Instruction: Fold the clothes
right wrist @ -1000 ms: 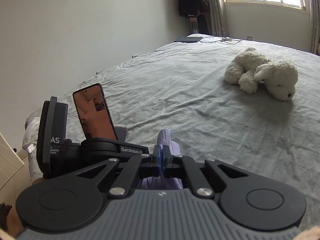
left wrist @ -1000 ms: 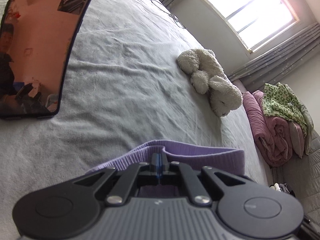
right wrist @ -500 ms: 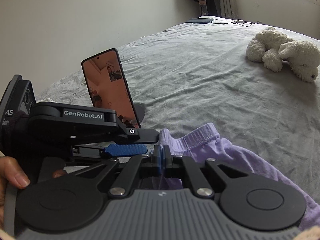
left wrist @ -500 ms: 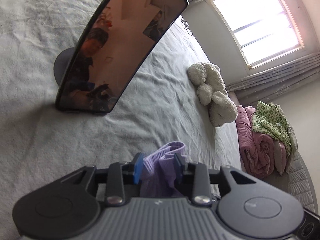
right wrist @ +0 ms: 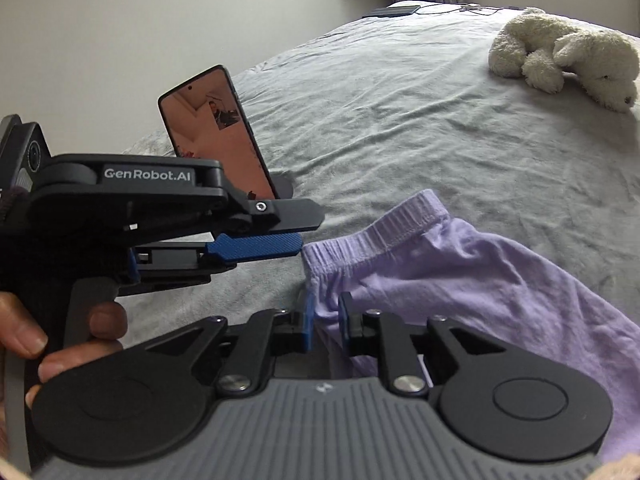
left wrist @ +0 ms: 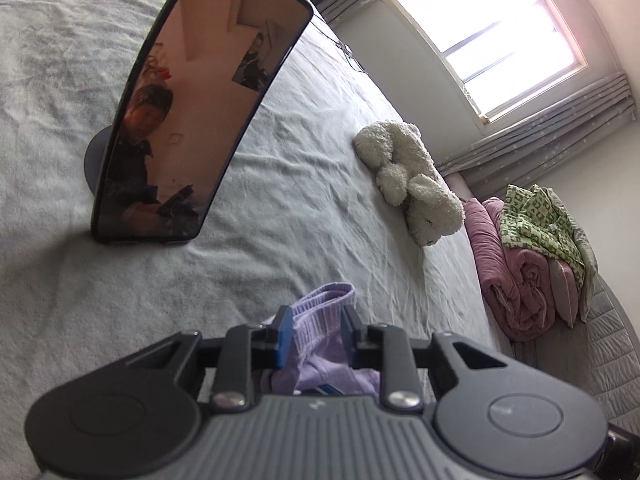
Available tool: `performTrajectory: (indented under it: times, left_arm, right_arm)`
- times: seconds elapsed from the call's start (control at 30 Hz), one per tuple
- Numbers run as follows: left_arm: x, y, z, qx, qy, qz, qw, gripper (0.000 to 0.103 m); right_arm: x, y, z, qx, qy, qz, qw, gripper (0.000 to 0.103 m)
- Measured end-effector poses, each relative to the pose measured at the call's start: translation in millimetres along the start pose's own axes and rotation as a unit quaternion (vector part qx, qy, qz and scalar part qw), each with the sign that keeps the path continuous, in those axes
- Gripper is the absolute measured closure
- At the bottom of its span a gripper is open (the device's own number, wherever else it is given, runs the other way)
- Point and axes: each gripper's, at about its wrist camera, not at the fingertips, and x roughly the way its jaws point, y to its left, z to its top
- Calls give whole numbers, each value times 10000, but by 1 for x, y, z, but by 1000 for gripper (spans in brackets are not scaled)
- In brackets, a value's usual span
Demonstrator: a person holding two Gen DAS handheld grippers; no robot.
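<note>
Left wrist view: from just behind the left gripper (left wrist: 316,330), angled down across the bed (left wrist: 280,208) toward the window (left wrist: 492,36); phone (left wrist: 200,108) close.
Right wrist view: from behind the right gripper (right wrist: 325,322), low over the bed toward the far wall (right wrist: 160,20).
Shared: phone, stuffed dog (right wrist: 564,52), purple garment (right wrist: 460,264).

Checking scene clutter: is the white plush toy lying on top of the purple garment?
No, the white plush toy lies apart on the grey bedsheet, well beyond the purple garment.
</note>
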Motion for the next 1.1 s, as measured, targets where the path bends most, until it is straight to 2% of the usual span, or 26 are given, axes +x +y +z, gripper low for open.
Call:
performTrajectory:
  times: [0.07,0.23,0.47,0.67,0.87,1.1]
  left_arm:
    - [-1,-4,0,21,-91,18,10000,78]
    - [-9,-18,-4,326,-386,111,9987,78]
    - [8,-47,-24,968,-61,-12,9953,78]
    - [25,-73,-44,1385,252,-130,9900,78]
    - [40,-99,-71,1888,620,-315,9795,78]
    - [57,-125,-108,2378,1218,-916,9593,78]
  right_arm:
    - [-16,-12,-4,107,-75,-104,9999,72]
    - [-56,-52,-17,407,-236,-535,9975,72]
    - [-117,-116,-35,961,-417,-1487,9833,72]
    - [-149,-148,-50,1341,-528,-1952,9701,72]
    - [-165,-176,-63,1752,-506,-2294,9561,72]
    - [-169,-213,-66,2448,-535,-2518,9348,72]
